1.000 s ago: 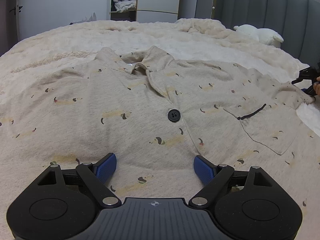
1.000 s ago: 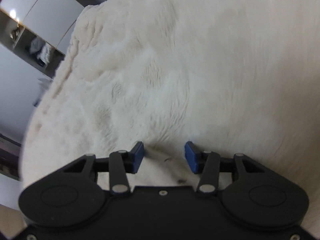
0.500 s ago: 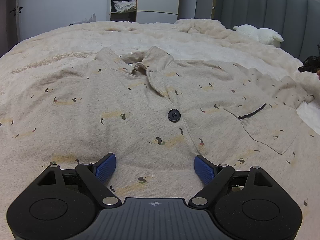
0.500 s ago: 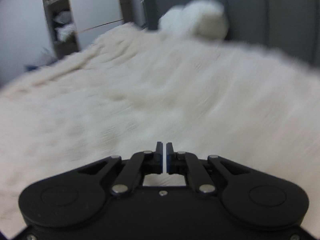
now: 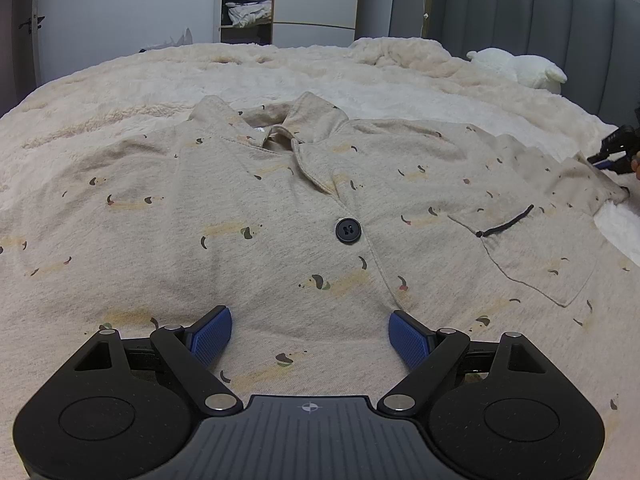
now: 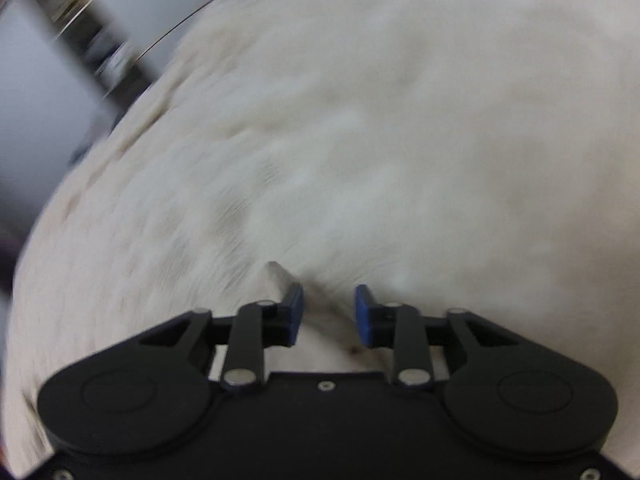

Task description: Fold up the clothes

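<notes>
Your left tongs hang wide over the near part of the shirt, gripping nothing. Your right tongs stand narrowly apart at the sleeve. Folding looks unstarted; next, pinch that sleeve and carry it across.

Shirt is lying front-up and spread flat on the bed, collar pointing toward the far side. Beige fabric is showing a scattered print of small dachshunds. One dark round button is sitting at mid-chest, holding the placket closed. Chest pocket, trimmed with a dark line along its top edge, is lying on the right side of the view. Collar is lying open and flat. Right-hand sleeve is stretching out toward the bed's edge, slightly rumpled.
</notes>
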Demonstrator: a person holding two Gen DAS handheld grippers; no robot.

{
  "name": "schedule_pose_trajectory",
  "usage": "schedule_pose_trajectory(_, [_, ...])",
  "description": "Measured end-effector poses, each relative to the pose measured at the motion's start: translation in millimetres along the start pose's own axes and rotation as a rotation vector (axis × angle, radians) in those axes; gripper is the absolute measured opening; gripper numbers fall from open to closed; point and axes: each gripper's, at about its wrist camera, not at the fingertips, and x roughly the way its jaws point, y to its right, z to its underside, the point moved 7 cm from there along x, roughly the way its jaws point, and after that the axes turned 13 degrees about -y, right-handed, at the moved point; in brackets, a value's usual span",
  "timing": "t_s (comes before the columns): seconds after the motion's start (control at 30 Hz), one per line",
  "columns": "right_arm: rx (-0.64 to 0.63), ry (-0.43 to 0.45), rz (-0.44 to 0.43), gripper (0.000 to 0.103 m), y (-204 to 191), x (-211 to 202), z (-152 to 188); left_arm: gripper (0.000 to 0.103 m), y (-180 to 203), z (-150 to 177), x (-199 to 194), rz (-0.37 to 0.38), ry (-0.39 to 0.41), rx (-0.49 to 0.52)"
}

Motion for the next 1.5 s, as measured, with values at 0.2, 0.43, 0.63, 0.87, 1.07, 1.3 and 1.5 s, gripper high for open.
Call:
schedule_pose_trajectory(0.2, [-0.286, -0.071, 0.036, 0.003, -49, 0, 20, 0.083, 0, 0, -1, -0.001, 0.001, 0.001])
schedule_pose_trajectory(0.43, [0.023, 0.040, 0.100, 0.037, 15, -18, -19, 0.083, -1, 2, -1, -0.003, 0.001, 0.007])
schedule_pose_trajectory(0.63, [0.096, -0.061, 0.066, 0.029, 27, 10, 1, 0.084, -1, 2, -1, -0.002, 0.003, 0.007])
schedule_pose_trajectory(0.87, [-0.296, -0.063, 0.142, 0.030, -30, -3, 28, 0.084, 0, 2, 0, -0.005, 0.005, 0.009])
schedule_pose_trajectory(1.07, [-0.109, 0.020, 0.065, 0.032, -1, -17, -8, 0.084, 0, 2, 1, -0.005, 0.009, 0.008])
schedule_pose_trajectory(1.3, [-0.087, -0.047, 0.082, 0.043, 13, 8, -7, 0.084, -1, 2, 1, -0.001, 0.010, 0.005])
schedule_pose_trajectory(1.5, [0.030, -0.025, -0.002, 0.036, 28, 13, -3, 0.084, -1, 3, 1, 0.002, 0.012, 0.003])
